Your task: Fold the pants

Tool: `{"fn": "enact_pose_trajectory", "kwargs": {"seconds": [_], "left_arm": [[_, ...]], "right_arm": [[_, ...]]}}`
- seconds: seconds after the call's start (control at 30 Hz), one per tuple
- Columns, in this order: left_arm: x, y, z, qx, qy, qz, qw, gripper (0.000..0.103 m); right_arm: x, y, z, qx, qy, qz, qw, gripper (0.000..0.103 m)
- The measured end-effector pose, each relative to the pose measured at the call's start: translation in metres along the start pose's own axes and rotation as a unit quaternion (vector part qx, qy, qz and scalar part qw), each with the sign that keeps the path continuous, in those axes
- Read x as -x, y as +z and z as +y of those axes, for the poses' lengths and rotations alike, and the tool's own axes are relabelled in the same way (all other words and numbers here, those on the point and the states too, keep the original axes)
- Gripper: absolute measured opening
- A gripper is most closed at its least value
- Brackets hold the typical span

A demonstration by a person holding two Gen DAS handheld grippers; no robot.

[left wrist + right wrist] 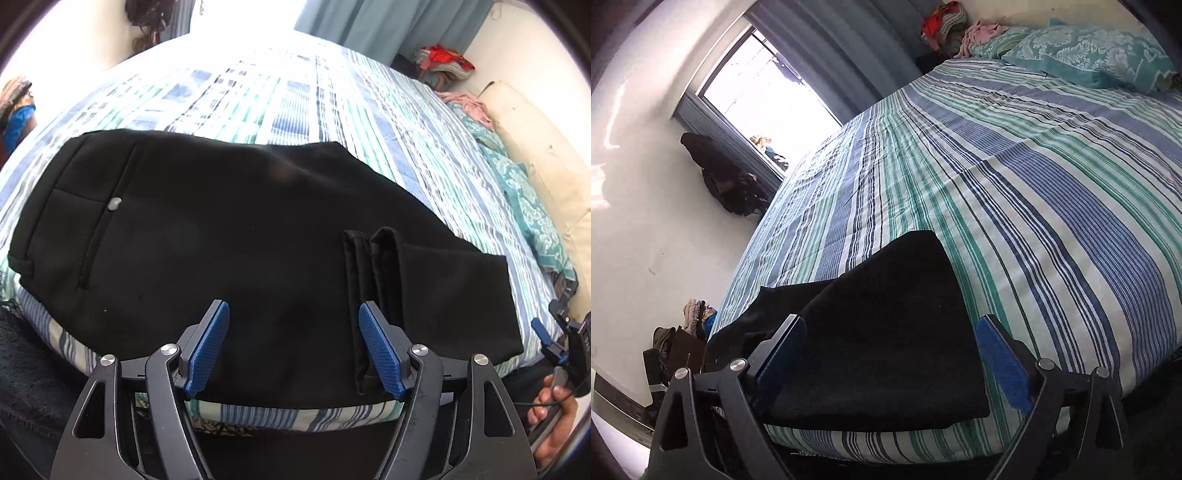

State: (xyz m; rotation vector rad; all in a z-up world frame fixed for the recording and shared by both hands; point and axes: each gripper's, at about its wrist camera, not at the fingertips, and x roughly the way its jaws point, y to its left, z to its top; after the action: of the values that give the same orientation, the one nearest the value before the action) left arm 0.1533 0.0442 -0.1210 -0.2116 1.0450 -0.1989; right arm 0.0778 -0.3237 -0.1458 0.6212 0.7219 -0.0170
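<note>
Black pants (229,236) lie folded on the striped bed (288,96), near its front edge. The waistband with a pocket and button (115,204) is at the left, and the leg hems (373,280) lie folded on top at the right. My left gripper (293,332) is open and empty, just above the pants' near edge. My right gripper (890,354) is open and empty, over the right end of the pants (886,332). It also shows at the right edge of the left wrist view (554,332).
A teal patterned pillow (1082,55) and a pile of clothes (945,18) lie at the head of the bed. A window with curtains (764,88) is on the far wall. Dark clothes (727,177) hang beside it.
</note>
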Motion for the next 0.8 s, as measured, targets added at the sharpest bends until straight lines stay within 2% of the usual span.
{"fn": "enact_pose_trajectory", "kwargs": {"seconds": [0.13,0.23,0.33,0.4,0.5,0.63,0.73,0.8], "left_arm": [[0.004,0.002,-0.004,-0.024,0.041,-0.014,0.9988,0.076],[0.002,0.002,-0.001,-0.027,0.057,-0.012,0.9979,0.076],[0.003,0.003,0.002,-0.027,0.071,-0.015,0.997,0.076],[0.003,0.003,0.003,-0.026,0.077,-0.019,0.9965,0.076],[0.005,0.007,0.011,-0.01,0.075,-0.02,0.997,0.078],[0.015,0.025,0.05,0.054,0.049,-0.027,0.9969,0.078],[0.031,0.054,0.099,0.104,0.033,-0.047,0.9929,0.078],[0.039,0.078,0.138,0.131,0.035,-0.048,0.9896,0.082]], "right_arm": [[-0.003,0.0,0.009,0.021,-0.008,0.004,1.0,0.094],[-0.006,-0.002,0.016,0.04,-0.017,0.007,0.999,0.094],[-0.006,-0.004,0.025,0.067,-0.034,0.005,0.997,0.095],[-0.007,-0.007,0.032,0.089,-0.052,0.005,0.995,0.101],[-0.008,-0.01,0.043,0.123,-0.072,0.002,0.99,0.103],[-0.009,-0.013,0.055,0.159,-0.09,-0.006,0.983,0.103],[-0.009,-0.013,0.058,0.169,-0.101,-0.011,0.98,0.103],[-0.011,-0.012,0.057,0.167,-0.101,-0.007,0.981,0.103]]}}
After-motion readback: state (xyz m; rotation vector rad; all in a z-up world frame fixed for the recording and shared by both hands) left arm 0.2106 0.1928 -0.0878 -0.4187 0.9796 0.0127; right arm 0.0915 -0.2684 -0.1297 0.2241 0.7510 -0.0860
